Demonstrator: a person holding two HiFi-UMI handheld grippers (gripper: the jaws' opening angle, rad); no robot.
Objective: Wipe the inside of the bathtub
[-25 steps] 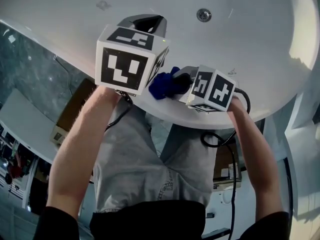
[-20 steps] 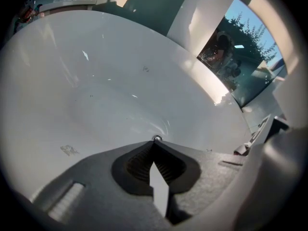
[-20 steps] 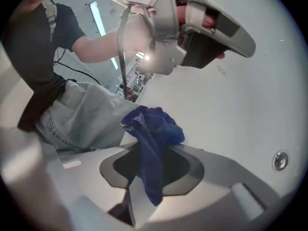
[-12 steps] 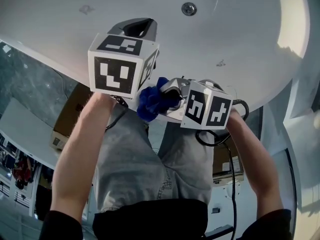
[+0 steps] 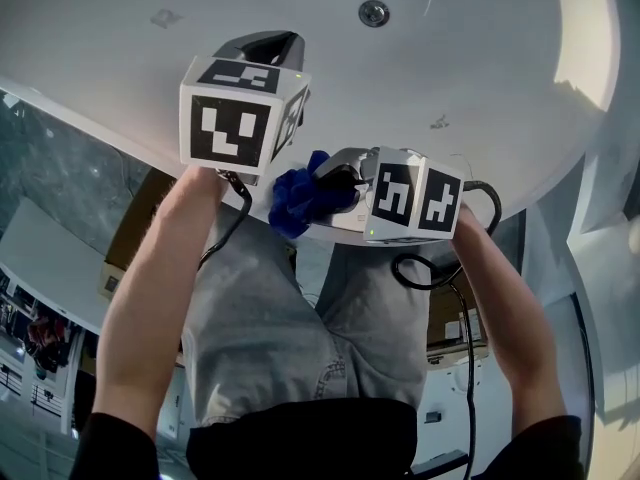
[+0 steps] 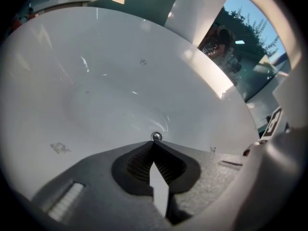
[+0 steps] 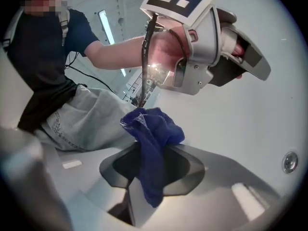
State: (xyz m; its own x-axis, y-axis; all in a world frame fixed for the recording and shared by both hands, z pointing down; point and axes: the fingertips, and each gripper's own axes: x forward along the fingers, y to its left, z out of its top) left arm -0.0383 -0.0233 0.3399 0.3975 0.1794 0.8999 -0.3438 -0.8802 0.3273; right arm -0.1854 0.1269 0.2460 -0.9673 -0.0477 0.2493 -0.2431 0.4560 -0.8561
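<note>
The white bathtub fills the top of the head view, its round metal drain near the upper edge. My left gripper hangs over the tub's inside, jaws shut with nothing between them; in its own view the left gripper points at the drain. My right gripper is at the tub's near rim, shut on a crumpled blue cloth. In the right gripper view the blue cloth bunches out of the right gripper, just below the left gripper.
Small dark smudges mark the tub's surface, another smudge sits near the right gripper. A black cable loops from the right gripper over my jeans. A cardboard box lies on the floor at left. A window is beyond the tub.
The right gripper and cloth have drawn back toward my body, from over the rim to its near edge. The left gripper has held its place over the tub.
</note>
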